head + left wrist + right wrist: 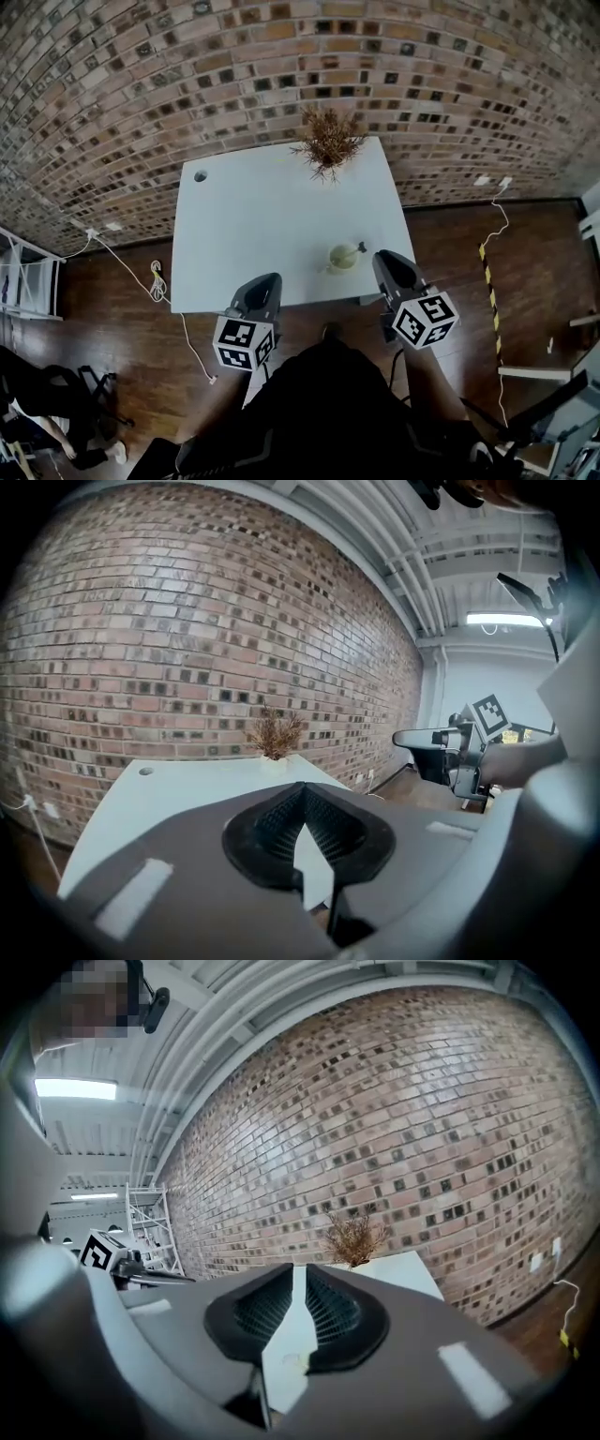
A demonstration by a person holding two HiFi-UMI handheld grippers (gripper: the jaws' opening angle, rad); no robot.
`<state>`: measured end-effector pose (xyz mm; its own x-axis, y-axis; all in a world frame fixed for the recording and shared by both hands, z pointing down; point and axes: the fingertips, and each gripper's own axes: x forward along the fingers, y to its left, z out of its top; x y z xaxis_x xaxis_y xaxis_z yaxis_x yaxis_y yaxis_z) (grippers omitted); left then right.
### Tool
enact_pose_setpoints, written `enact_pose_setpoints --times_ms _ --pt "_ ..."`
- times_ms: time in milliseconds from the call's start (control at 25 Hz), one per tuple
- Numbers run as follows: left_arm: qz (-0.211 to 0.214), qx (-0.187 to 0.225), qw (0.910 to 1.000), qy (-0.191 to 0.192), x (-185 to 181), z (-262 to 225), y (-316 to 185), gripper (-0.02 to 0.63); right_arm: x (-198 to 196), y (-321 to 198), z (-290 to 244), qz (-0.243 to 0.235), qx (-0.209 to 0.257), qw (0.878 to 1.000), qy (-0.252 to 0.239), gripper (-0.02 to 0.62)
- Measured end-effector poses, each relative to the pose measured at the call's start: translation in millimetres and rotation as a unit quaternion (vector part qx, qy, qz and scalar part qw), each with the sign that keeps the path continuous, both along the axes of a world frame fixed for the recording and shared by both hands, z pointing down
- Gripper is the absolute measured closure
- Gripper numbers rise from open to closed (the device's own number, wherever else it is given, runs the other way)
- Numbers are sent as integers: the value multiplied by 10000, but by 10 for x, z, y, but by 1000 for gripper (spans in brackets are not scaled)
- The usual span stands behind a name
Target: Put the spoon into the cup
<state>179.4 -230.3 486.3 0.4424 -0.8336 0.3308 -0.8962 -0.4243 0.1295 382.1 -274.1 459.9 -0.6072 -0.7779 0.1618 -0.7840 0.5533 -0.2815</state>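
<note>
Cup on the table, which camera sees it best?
The head view. It looks down on the white table, and the cup sits by the edge nearest the person with the spoon poking out. Both gripper views show the table and the dried plant, but I can't make out the cup in them.

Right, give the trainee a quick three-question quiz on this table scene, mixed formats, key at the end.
1. True or false: the spoon stands in the cup.
2. What stands at the far edge of the table? A. a kettle B. a dried plant C. a laptop
3. Fill in: the jaws of the ____ gripper meet at their tips, with nothing between them.
Key: 1 true; 2 B; 3 left. The left gripper is closed, while the right gripper shows a narrow gap.
</note>
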Motion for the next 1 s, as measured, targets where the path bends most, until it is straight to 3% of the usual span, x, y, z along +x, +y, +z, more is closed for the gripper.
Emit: enact_pose_setpoints --times_ms 600,840,1000 --pt "0 461 9985 310 160 -317 557 612 227 666 -376 180 200 9994 205 588" --pt "-457 866 9952 66 138 -601 609 612 302 624 -504 -191 410 9989 131 588" --pt "-960 792 9920 208 342 -637 647 612 526 646 -586 -476 408 9976 286 588"
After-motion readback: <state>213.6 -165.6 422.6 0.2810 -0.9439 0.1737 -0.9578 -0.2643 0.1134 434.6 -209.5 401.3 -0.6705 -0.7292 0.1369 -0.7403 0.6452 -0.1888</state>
